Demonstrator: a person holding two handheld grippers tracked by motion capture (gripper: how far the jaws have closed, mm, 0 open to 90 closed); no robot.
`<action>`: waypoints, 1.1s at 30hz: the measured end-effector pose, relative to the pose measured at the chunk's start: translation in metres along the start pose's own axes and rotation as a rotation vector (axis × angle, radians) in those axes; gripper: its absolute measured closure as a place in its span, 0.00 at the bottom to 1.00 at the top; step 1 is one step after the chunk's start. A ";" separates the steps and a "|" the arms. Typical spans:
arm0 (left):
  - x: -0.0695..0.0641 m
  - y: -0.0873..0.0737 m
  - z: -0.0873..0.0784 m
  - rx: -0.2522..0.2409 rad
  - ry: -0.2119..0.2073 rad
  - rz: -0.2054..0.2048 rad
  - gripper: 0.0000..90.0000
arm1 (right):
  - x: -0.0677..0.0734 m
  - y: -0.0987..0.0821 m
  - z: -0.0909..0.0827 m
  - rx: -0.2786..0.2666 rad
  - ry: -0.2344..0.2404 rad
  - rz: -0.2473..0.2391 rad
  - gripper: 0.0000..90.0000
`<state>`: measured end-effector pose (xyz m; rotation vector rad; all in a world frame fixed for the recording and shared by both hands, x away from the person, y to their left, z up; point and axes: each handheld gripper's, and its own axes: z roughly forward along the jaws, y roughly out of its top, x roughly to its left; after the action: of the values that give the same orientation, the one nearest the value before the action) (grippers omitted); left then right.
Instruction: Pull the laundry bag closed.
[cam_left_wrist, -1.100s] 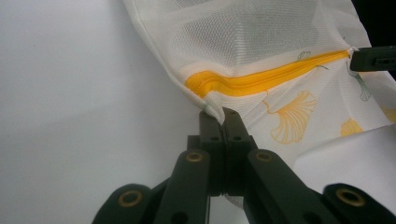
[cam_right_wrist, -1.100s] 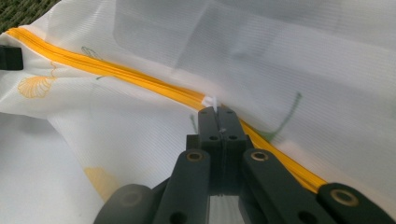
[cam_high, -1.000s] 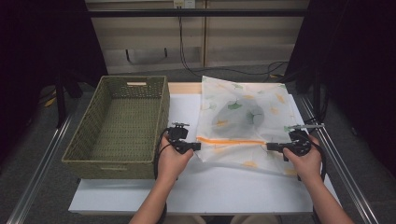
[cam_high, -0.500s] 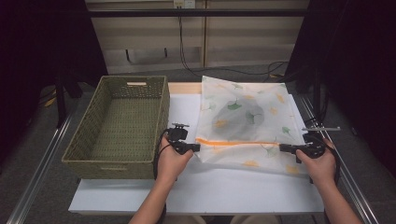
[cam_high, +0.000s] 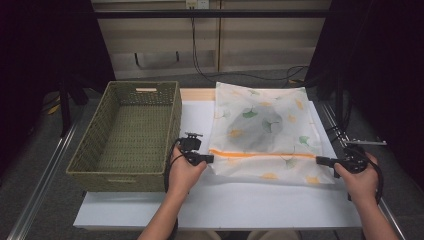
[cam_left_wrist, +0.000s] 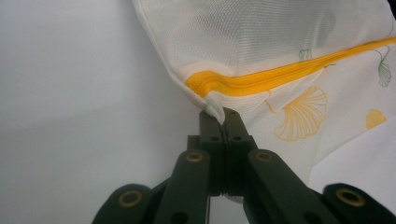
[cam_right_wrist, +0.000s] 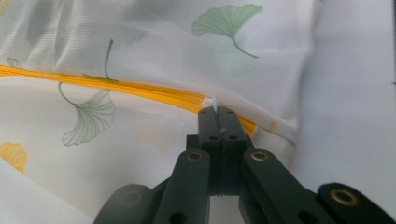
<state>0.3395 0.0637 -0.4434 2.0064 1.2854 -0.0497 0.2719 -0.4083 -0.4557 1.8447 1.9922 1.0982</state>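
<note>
Lying on the white table (cam_high: 250, 205) beside the green woven basket (cam_high: 130, 132), the white mesh zip bag with ginkgo-leaf print (cam_high: 265, 125) looks light and floppy. The left gripper (cam_left_wrist: 219, 114) pinches its corner fabric; the right gripper (cam_right_wrist: 217, 112) pinches the white zipper pull (cam_right_wrist: 215, 103), the firmest hold. The dark contents are only a blur

No readable text, label, brand, number or sign on anything in these views.
</note>
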 end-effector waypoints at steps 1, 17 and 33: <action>0.000 0.000 0.000 0.001 0.001 0.000 1.00 | 0.000 -0.001 -0.001 0.000 -0.008 0.008 1.00; -0.001 0.001 0.001 0.008 0.015 -0.011 0.98 | -0.012 -0.007 -0.015 -0.036 -0.020 0.017 1.00; -0.011 0.007 -0.007 -0.095 0.086 0.159 0.30 | 0.015 0.000 -0.014 -0.149 0.003 -0.095 0.45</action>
<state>0.3370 0.0580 -0.4297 2.0405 1.1539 0.1712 0.2608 -0.3997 -0.4407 1.6575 1.9213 1.1876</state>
